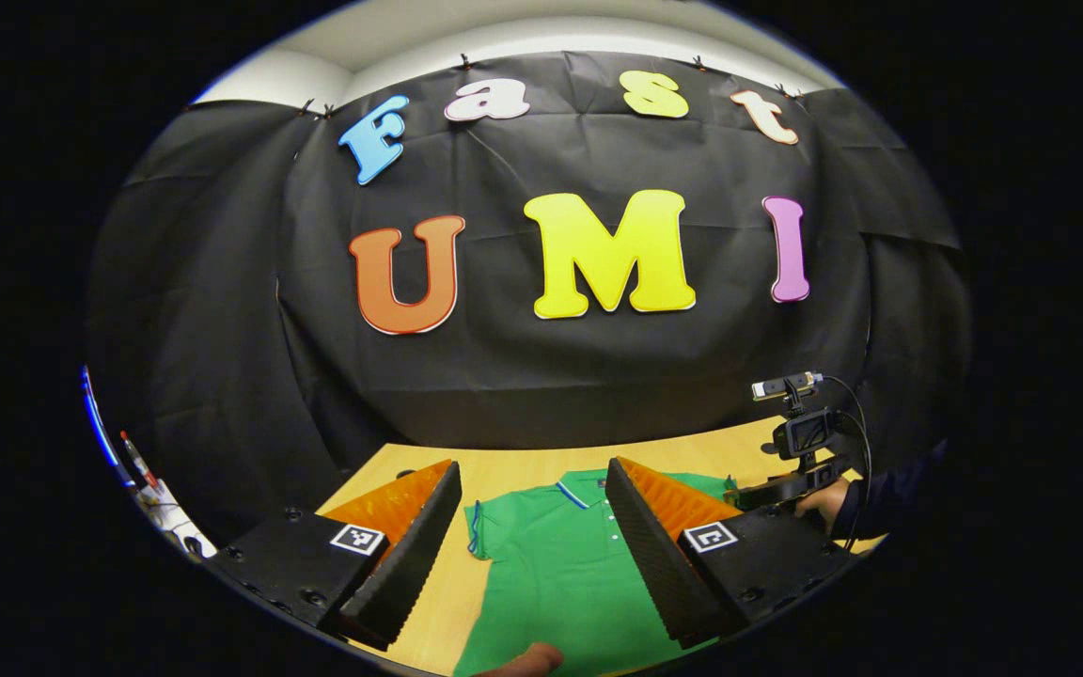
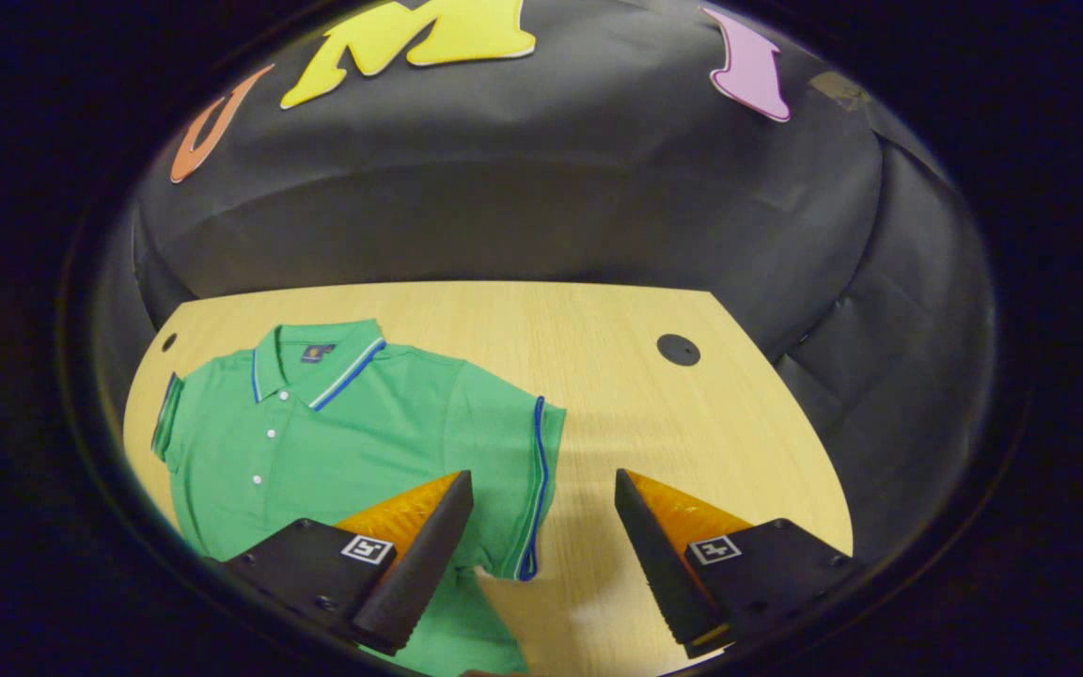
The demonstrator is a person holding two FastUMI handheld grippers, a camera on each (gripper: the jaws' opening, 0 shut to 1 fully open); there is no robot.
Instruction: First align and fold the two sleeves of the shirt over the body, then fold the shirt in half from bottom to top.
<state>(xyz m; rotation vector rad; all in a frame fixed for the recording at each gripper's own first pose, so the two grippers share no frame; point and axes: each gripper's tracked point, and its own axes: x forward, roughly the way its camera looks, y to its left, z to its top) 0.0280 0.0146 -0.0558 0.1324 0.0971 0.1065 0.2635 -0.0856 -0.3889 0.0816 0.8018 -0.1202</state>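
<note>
A: Where is the shirt (image 2: 353, 442) now?

B: In the right gripper view it lies flat on the table (image 2: 598, 338), in the left half of the frame, collar (image 2: 316, 362) toward the top. The sleeve (image 2: 513, 470) with the blue edge is spread out to the side, near the centre of the frame. The other sleeve, at the far left, is partly cut by the round edge, and the hem is hidden under the fingers and by the bottom edge.

A: And the right gripper (image 2: 541, 489)?

B: Its fingers stand wide apart at the bottom of the frame. The blue edge of the sleeve shows in the gap between them. They hold nothing; whether they touch the cloth I cannot tell.

A: What about the left gripper (image 1: 532, 480)?

B: In the left gripper view its fingers are also wide apart, with nothing between them. The shirt (image 1: 551, 564) is seen through the gap, at the bottom centre; the right finger covers one side of it, and the lower part is cut off.

A: Anything else hard to see?

B: A small skin-coloured shape (image 1: 527, 661) at the very bottom, on the shirt, is too much cut off to name. At the right of that view a hand (image 1: 824, 500) holds the other gripper, with a small camera (image 1: 807, 432) on top; its fingers are hidden there. A round dark hole (image 2: 678, 349) is in the table, right of centre in the right gripper view.
</note>
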